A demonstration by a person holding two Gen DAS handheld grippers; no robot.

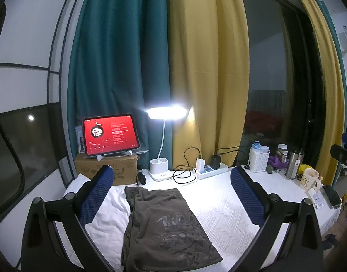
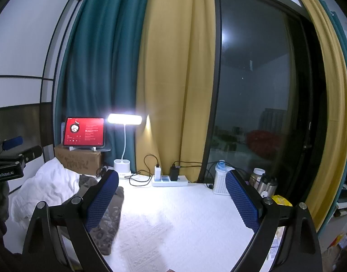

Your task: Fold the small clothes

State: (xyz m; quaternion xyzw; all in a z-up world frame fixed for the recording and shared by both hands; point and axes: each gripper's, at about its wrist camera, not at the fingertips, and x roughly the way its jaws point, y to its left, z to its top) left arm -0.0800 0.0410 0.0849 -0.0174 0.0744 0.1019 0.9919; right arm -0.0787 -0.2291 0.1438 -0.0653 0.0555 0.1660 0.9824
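Garment: we see 1 dark grey-brown printed cotton garment (image 1: 166, 226) lying flat on the white textured table cover (image 1: 230, 206), already narrowed to a long strip, so we judge a lengthwise fold done and a crosswise fold due.

Long axis: in the left wrist view it runs from 6 o'clock near us toward 12 o'clock, its far end pointing at the white desk lamp base (image 1: 161, 170).

Left gripper: the black left gripper with blue mesh pads (image 1: 171, 195) is spread wide and holds nothing; the garment lies between its fingers, nearer the 9 o'clock finger.

Right gripper: the black right gripper with blue mesh pads (image 2: 171, 201) is also spread wide and empty; the garment (image 2: 107, 222) sits off at its 9 o'clock, partly hidden by that finger.

Nearer tool: the left one, by our reading, since the cloth is centred under it.

Contact: we cannot tell whether either gripper touches the cloth; both appear raised above it.

Edges: the garment's near end runs out of frame at 6 o'clock; its right edge is clean and straight, its left edge bunched in 2 or 3 folds beside the crumpled white cloth (image 2: 46, 185).

Open room: bare cover spreads at 3 o'clock, wide enough for the right gripper to come across.

Obstacles: the white power strip with chargers (image 1: 212, 170) and its black cables stand at 12 o'clock beyond the far end; the red-screened tablet on a brown cardboard box (image 1: 110, 136) stands at 10 o'clock.
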